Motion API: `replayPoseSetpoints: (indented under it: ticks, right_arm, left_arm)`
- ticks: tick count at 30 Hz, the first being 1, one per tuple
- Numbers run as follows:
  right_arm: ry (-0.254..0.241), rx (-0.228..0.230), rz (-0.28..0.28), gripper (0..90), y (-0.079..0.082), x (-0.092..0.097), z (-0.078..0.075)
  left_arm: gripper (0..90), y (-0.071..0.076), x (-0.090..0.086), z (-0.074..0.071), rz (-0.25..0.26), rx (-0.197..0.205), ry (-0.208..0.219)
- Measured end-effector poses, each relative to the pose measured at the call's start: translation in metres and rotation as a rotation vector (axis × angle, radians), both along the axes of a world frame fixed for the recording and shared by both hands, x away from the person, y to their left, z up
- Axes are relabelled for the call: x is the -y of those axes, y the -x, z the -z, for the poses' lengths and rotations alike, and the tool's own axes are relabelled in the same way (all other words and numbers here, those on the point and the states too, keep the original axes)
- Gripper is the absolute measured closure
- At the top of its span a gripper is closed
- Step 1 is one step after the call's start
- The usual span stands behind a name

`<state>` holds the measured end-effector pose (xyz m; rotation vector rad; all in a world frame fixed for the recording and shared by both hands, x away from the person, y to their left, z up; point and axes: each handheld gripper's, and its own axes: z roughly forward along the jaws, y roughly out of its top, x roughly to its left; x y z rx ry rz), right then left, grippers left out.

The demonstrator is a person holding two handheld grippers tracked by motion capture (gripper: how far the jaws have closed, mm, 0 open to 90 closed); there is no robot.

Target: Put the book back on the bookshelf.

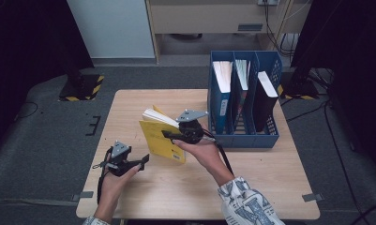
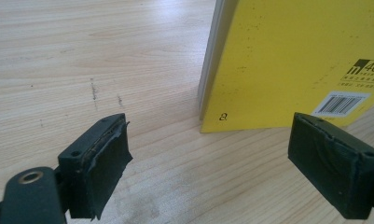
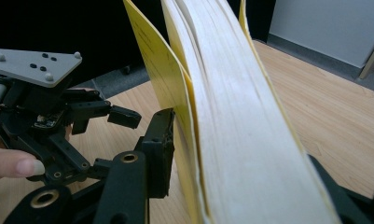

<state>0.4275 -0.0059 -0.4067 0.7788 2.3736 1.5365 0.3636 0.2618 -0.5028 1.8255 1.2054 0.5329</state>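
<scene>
Risk: yellow book (image 1: 163, 137) pinched upright on the tabletop (image 1: 143, 187) between my right gripper (image 1: 172, 136) jaws alone, my left gripper (image 1: 141, 164) jaws spread and empty beside it, may tip or fan open.

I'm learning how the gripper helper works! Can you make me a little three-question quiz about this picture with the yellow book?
1. True or false: the right hand-held gripper is shut on the yellow book.
2. What is between the jaws of the left hand-held gripper? A) the book B) nothing C) a pen
3. How many books already stand in the blue file rack?

Key:
1. True; its jaws squeeze the book, which stands on edge on the wooden table.
2. B; the jaws stand open beside the book.
3. Three, one in each compartment.
</scene>
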Motion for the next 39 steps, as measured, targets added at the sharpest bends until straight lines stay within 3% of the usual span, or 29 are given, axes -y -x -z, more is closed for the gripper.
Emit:
replayPoseSetpoints:
  ticks: [11, 14, 22, 26, 33, 39]
  right_arm:
    - [-0.002, -0.017, 0.006, 73.6, -0.006, 0.002, -0.001]
    - [0.007, -0.029, 0.022, 74.7, -0.009, 0.003, -0.004]
    - [-0.041, -0.053, 0.069, 75.0, -0.008, 0.013, -0.020]
    - [-0.073, -0.096, 0.089, 75.0, -0.005, 0.027, -0.028]
    - [-0.078, -0.103, 0.109, 75.0, 0.008, 0.048, -0.027]
    - [-0.093, -0.096, 0.138, 74.9, 0.020, 0.072, -0.027]
  left_arm:
    - [12.4, -0.002, -0.005, 0.002, -0.016, -0.013, 0.010]
    - [12.7, -0.002, -0.009, 0.002, -0.026, -0.015, 0.011]
    - [12.4, -0.006, -0.014, 0.008, -0.043, -0.062, -0.008]
    - [11.5, -0.008, -0.017, 0.011, -0.043, -0.084, -0.022]
    - [8.3, -0.012, -0.015, 0.020, -0.034, -0.139, -0.087]
    - [7.2, -0.013, -0.015, 0.023, -0.051, -0.164, -0.101]
